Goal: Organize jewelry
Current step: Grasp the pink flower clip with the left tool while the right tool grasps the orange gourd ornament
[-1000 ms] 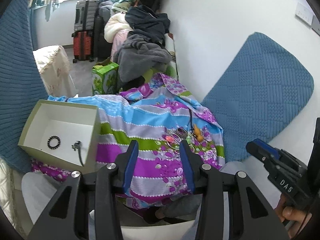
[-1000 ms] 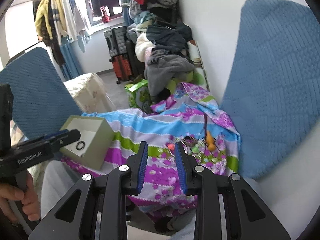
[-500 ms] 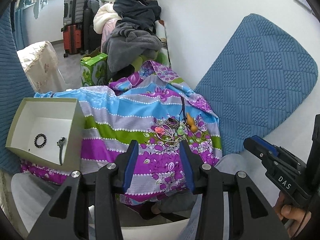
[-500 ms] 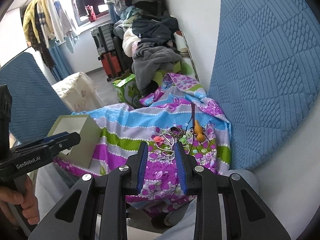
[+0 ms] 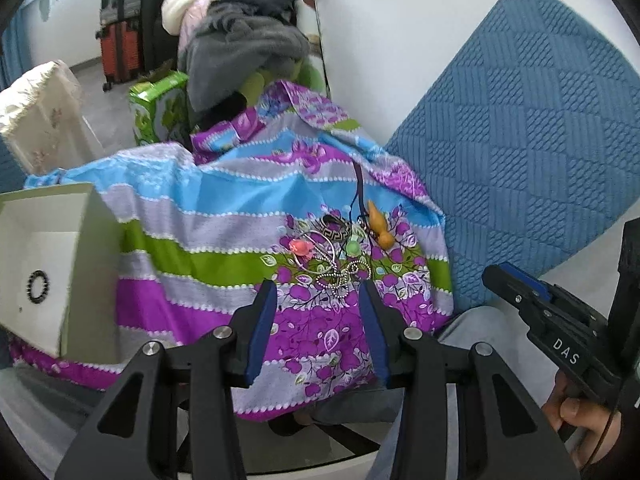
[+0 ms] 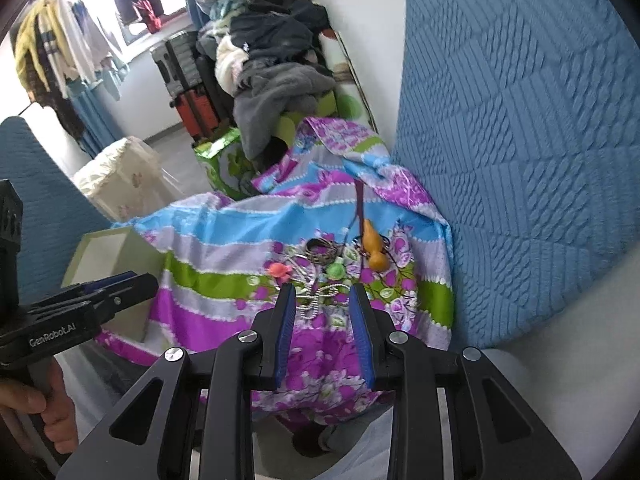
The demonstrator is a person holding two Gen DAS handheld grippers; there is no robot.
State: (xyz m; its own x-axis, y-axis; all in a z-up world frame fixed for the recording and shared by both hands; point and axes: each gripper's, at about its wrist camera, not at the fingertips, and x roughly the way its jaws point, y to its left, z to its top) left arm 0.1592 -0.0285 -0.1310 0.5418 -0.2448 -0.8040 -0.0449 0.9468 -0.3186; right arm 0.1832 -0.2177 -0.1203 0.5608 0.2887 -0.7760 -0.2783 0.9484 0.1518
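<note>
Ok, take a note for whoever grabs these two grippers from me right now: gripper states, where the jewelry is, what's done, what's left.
Left gripper: open, empty, aimed at the jewelry pile.
Right gripper: open, empty, just short of the ball chain.
Box: on the left of the floral cloth, holding a black bead bracelet.
Pile on the cloth's right side: ball chain, silver bangle, patterned ring, pink charm, green charm, orange gourd pendant on its cord.
Done: the bracelet is boxed.
Left: everything in the pile; the chain looks tangled with the bangle, so lift slowly.
</note>
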